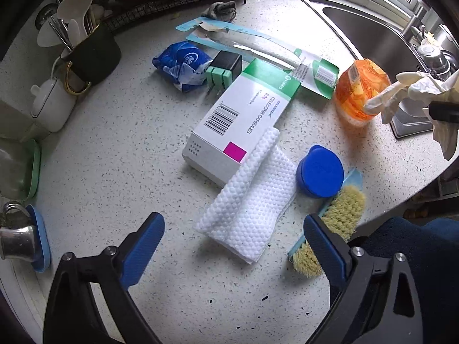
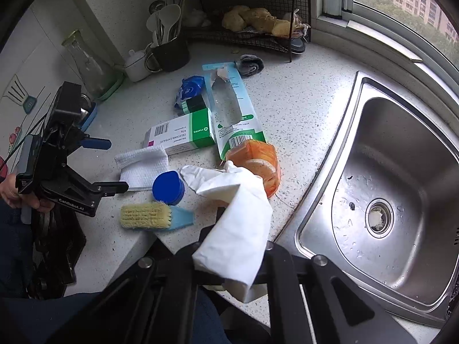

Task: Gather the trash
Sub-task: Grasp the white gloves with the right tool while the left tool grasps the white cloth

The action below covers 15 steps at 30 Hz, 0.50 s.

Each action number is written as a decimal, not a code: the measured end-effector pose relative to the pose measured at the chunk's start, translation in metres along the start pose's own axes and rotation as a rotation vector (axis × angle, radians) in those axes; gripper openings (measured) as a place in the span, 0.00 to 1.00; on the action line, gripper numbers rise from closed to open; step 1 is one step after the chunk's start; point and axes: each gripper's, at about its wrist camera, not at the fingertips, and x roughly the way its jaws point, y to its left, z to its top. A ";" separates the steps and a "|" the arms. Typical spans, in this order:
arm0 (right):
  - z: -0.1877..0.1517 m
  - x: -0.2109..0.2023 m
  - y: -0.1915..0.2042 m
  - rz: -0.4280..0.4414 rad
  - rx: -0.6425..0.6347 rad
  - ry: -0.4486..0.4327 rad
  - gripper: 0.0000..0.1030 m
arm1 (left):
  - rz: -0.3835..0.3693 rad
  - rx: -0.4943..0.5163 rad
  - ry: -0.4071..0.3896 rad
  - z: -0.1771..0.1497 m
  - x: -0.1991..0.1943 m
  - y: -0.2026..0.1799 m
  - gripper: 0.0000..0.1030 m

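A speckled white countertop [image 1: 114,149] is crowded with loose items. A white and green medicine box [image 1: 238,117] lies at the centre, with a folded white cloth [image 1: 249,197] resting against its near end. A blue round lid [image 1: 320,170] is set just beside the cloth, touching a bristle brush [image 1: 332,223] with a pale blue back. Behind the box are seen an emptied toothbrush blister pack [image 1: 258,48], a crumpled blue wrapper [image 1: 182,63] and a small black and green block [image 1: 225,67]. An orange plastic cup [image 1: 361,91] lies on its side near the steel sink [image 2: 387,200]. A dark mug of utensils [image 1: 94,48] and a wire rack [image 2: 243,28] are placed at the back.

The left gripper [image 1: 233,238] is held above the cloth, pointing steeply down, its blue-padded jaws spread wide with nothing between them. It is gripped by a hand [image 2: 17,195] at the counter's edge.

The right gripper [image 2: 229,258] is closed tight on a white disposable glove [image 2: 238,215], which is lifted clear of the counter, its fingers hanging over the orange cup.
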 end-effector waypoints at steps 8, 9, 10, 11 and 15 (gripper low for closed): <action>0.009 0.009 0.005 0.022 -0.002 0.020 0.06 | -0.016 0.007 0.058 0.007 0.023 0.014 0.70; 0.009 0.010 0.006 0.023 -0.004 0.024 0.06 | -0.007 0.012 0.068 0.007 0.025 0.013 0.67; 0.009 0.011 0.007 0.024 -0.006 0.028 0.06 | -0.005 0.015 0.073 0.007 0.026 0.013 0.60; 0.010 0.011 0.007 0.023 -0.008 0.032 0.06 | -0.011 0.020 0.071 0.007 0.026 0.012 0.50; 0.009 0.009 0.008 0.018 -0.016 0.037 0.06 | -0.013 0.038 0.073 0.000 0.028 0.003 0.21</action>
